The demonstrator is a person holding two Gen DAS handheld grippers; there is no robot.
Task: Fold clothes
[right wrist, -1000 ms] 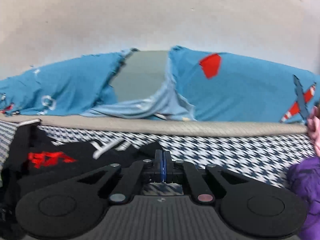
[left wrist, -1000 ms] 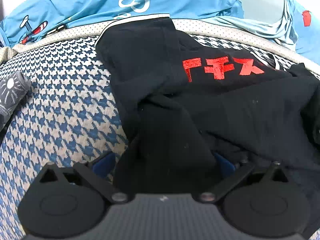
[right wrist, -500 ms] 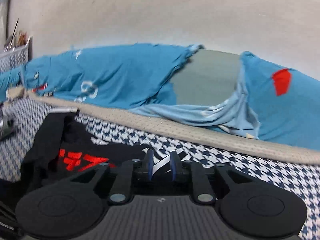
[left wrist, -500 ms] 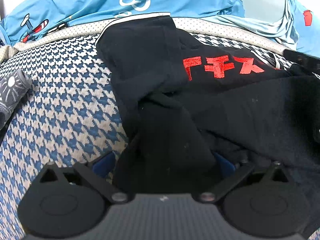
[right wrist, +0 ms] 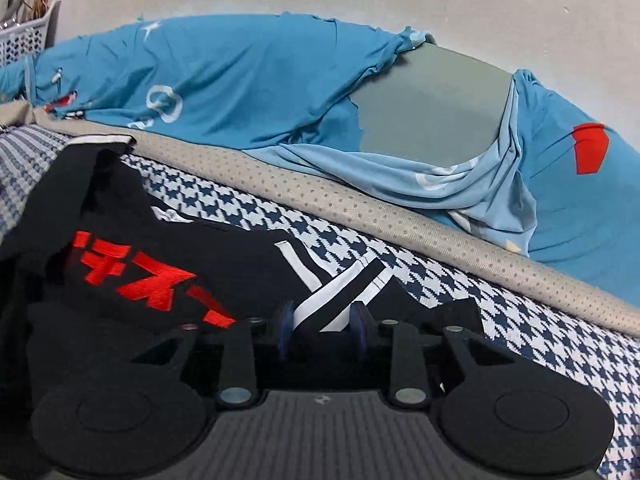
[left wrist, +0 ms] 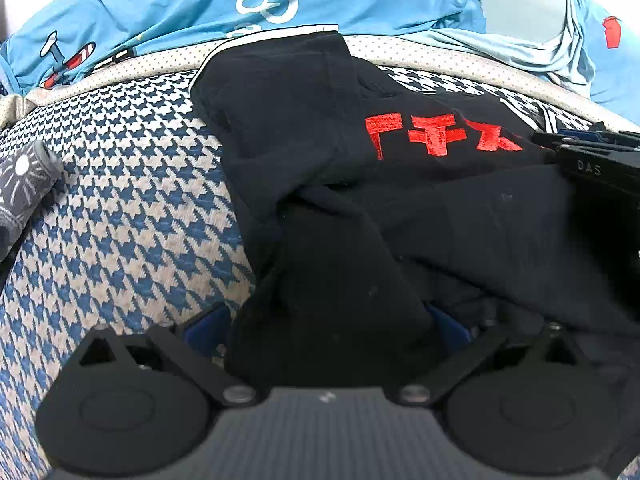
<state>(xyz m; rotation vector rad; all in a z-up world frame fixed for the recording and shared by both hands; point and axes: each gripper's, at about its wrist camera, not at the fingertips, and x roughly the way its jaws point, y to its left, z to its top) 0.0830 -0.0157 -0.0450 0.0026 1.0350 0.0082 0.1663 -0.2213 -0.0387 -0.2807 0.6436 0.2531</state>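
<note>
A black garment with red lettering lies crumpled on the blue-and-white houndstooth cover. My left gripper is open at its near edge, its blue pads wide apart, and a bunched fold of the black cloth fills the gap and hides the fingertips. My right gripper is open over the garment, its pads on either side of the white stripes at the hem. In the left wrist view the right gripper reaches in from the right edge, just past the lettering.
A blue printed sheet is draped over a grey cushion along the back, behind a beige dotted border. A grey patterned roll lies at the left. A white basket stands at the far left.
My right gripper swung left and down onto the black garment and went from shut to open. It now shows at the right edge of the left wrist view. The left gripper barely moved.
</note>
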